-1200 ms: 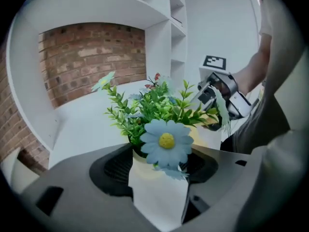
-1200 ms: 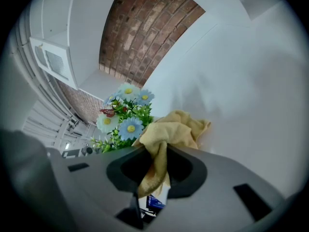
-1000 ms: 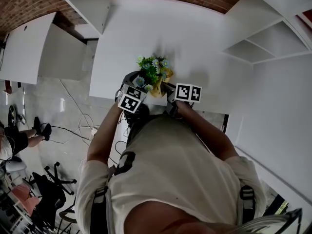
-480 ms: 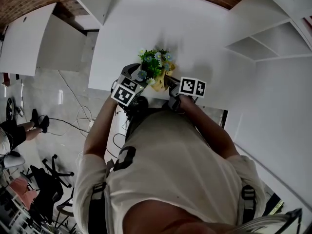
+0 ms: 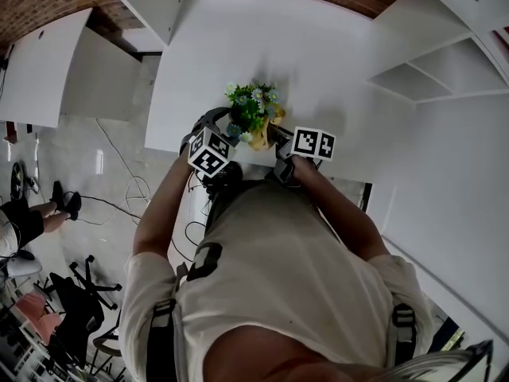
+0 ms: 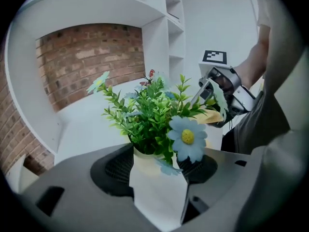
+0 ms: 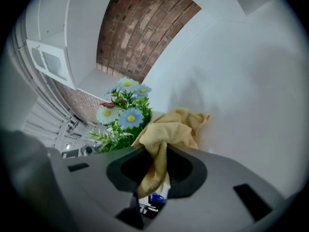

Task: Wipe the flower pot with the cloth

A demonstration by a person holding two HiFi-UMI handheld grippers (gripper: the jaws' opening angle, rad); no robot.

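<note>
Left gripper (image 6: 159,174) wide, jaws just closing, pads against sides of white flower pot (image 6: 155,197) on white surface (image 7: 251,91). Green plant (image 6: 147,115) with blue daisies rises from pot. Right gripper (image 7: 154,170) narrow, clamping yellow cloth (image 7: 171,127), bunched just beside plant.

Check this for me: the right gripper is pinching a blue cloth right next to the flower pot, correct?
Not quite: the cloth pinched in the right gripper is yellow, not blue, as the right gripper view shows. It is next to the flower pot.
</note>
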